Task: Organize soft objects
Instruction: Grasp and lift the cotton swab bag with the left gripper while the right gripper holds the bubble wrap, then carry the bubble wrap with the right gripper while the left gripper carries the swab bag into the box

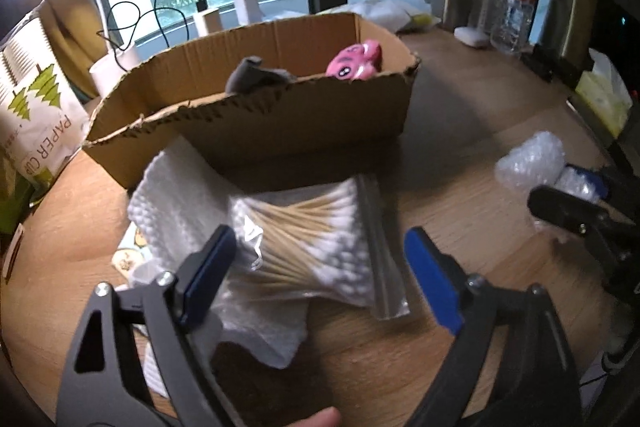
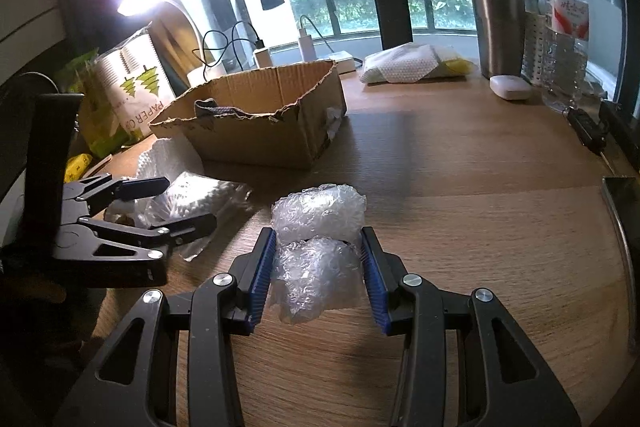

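A clear bag of cotton swabs (image 1: pixel 308 243) lies on a white paper towel (image 1: pixel 180 195) in front of the cardboard box (image 1: pixel 304 115). My left gripper (image 1: pixel 320 247) is open, its jaws on either side of the bag. Inside the box are a pink plush toy (image 1: pixel 356 61) and a grey cloth (image 1: pixel 256 77). My right gripper (image 2: pixel 318 239) is shut on a bubble wrap bundle (image 2: pixel 318 227) resting on the wooden table (image 2: pixel 480 207). The bundle also shows in the left wrist view (image 1: pixel 528 163), and the left gripper in the right wrist view (image 2: pixel 188 201).
A paper cup pack (image 2: pixel 132 87) stands left of the box. A steel tumbler (image 2: pixel 500 27), a water bottle (image 2: pixel 566 27), a white case (image 2: pixel 510 87) and a white cloth pile (image 2: pixel 408 65) sit at the back right. Chargers and cables (image 2: pixel 248 47) lie behind the box.
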Tool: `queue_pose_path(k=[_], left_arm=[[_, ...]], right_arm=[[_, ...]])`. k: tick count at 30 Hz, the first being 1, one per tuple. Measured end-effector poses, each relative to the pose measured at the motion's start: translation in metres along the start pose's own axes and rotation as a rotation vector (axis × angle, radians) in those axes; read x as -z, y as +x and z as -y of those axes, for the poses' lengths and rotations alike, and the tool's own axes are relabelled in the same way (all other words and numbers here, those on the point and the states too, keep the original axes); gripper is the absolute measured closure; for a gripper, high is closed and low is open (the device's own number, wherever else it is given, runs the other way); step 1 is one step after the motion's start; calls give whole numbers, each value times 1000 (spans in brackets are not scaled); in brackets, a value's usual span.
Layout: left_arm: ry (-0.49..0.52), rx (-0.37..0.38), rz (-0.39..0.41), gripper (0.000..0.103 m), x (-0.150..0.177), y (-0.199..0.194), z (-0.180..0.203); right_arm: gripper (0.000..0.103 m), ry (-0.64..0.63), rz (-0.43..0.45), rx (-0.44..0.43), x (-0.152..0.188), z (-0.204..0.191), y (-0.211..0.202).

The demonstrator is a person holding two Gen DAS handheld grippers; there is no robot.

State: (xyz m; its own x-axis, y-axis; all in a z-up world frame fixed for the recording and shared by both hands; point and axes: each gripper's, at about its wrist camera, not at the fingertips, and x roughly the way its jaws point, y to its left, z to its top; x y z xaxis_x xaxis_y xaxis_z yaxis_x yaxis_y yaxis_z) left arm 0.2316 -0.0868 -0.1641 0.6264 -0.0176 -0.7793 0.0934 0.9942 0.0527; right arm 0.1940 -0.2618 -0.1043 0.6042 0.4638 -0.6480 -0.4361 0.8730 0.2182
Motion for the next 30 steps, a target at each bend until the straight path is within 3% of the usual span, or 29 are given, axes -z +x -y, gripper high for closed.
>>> queue_pose_path(k=[8,10,15,23,30], left_arm=[[-12,-25,-16,17,3,10,-5],[-5,-34,-12,31,4,8,-5],[-34,20,6,36,5,-2,-13],[-37,134,93,36,0,-36,-11],[-64,190,148,36,-4,-61,-24]], right_arm=[[58,0,0,7,0,-1,0],[58,0,-1,8,0,-1,-1],[58,-6,0,11,-1,-5,-3],[58,-30,17,14,-7,-16,-9],[59,-63,30,15,-15,-34,-15]])
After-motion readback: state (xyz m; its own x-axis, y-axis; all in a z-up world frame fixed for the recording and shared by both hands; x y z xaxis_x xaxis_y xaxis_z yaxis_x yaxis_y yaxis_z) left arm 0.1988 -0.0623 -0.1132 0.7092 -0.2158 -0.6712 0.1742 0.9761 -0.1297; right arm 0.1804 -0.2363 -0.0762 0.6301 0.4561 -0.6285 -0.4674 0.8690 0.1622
